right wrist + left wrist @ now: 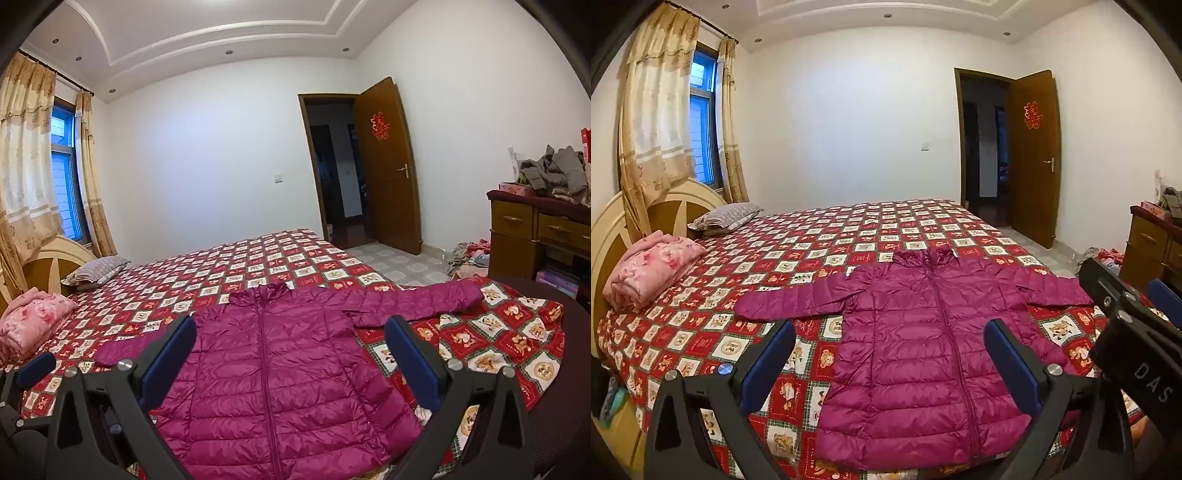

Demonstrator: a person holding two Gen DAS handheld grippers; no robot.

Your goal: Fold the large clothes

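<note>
I see the magenta puffer jacket [923,332] spread flat, zipped, sleeves out, on the bed [827,236] near its foot edge. My left claw [890,354] and right claw [291,350] hover above the jacket, both spread wide, holding nothing.

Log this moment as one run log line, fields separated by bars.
stage: before first fold | jacket: flat, zipped, sleeves spread on bed | left gripper: open, empty | right gripper: open, empty
</note>
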